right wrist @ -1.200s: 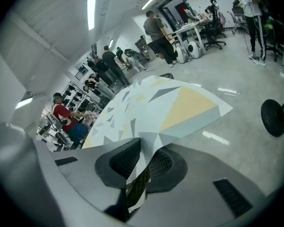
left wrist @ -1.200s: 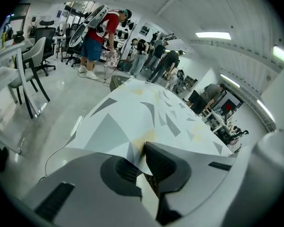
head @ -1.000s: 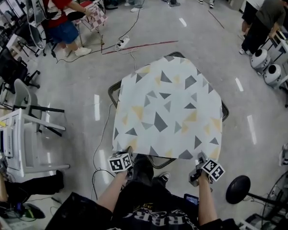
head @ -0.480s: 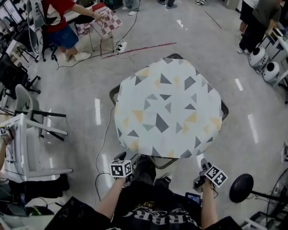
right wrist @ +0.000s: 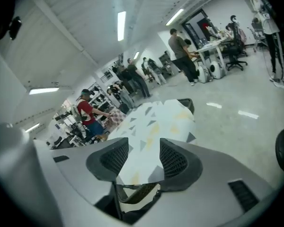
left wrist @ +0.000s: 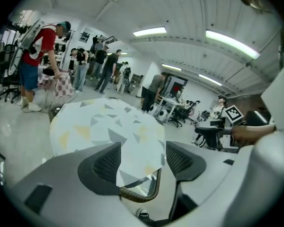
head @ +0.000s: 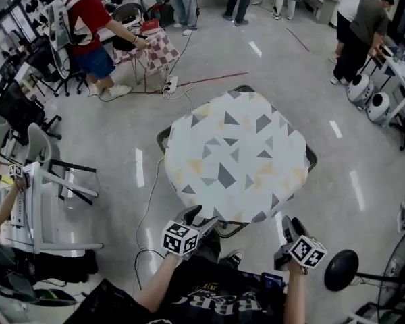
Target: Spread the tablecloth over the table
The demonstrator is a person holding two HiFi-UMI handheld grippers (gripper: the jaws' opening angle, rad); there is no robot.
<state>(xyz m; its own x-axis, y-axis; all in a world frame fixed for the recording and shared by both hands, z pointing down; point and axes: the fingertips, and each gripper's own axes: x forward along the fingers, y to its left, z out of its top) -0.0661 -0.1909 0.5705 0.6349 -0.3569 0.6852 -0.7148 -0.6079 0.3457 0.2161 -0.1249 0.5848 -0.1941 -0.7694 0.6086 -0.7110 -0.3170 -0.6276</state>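
Note:
The tablecloth (head: pixel 236 157), white with grey and yellow triangles, lies flat over the table; the table's dark rim (head: pixel 312 159) shows at the corners. Both grippers hover short of its near edge, apart from it. My left gripper (head: pixel 197 218) is open; its jaws have just been opening and nothing is between them. My right gripper (head: pixel 288 227) is open too; its jaws opened and have just closed a little, with nothing held. In the left gripper view the tablecloth (left wrist: pixel 109 126) lies beyond the spread gripper (left wrist: pixel 143 157). The right gripper view shows the tablecloth (right wrist: pixel 156 122) past the empty gripper (right wrist: pixel 144 157).
A white chair (head: pixel 47 194) stands at the left. Cables (head: pixel 145 208) run over the floor by the table's left side. A black round base (head: pixel 341 268) sits at the lower right. A person in red (head: pixel 88 25) bends over a checked table; other people stand farther off.
Both grippers have let go of the cloth's near corners, opened, and risen away from the edge. The cloth's near edge has settled onto the table.

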